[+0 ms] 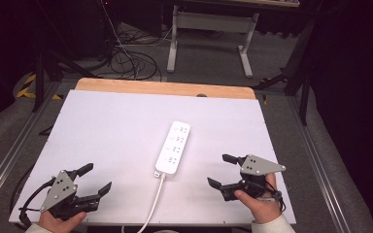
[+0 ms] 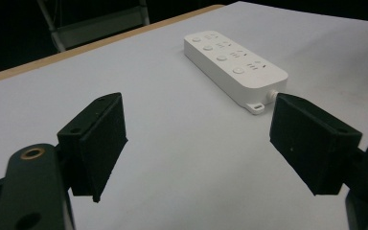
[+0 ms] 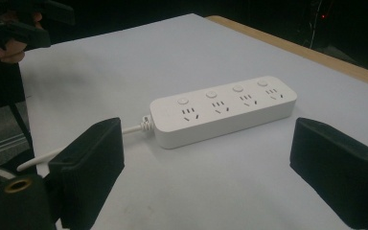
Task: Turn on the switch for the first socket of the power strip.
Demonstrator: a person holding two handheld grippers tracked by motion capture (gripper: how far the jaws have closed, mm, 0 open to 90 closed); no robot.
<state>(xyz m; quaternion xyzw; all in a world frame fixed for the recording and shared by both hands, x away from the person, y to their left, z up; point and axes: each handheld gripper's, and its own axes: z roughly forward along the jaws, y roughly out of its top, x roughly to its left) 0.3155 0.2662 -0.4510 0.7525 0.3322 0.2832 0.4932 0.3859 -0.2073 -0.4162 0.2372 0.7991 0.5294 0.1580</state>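
Power strip, cord exits high view

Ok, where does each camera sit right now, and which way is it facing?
High view: above the person's side, looking forward and down; left gripper, right gripper, both hands.
Left gripper view: on the left gripper, across the white table to the power strip.
Right gripper view: on the right gripper, likewise.
Shared: power strip.

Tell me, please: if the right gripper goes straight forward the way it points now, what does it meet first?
Most likely the white power strip. The right gripper has its jaws open and empty, with bare white table between them and the strip's long side. Depth is hard to judge.
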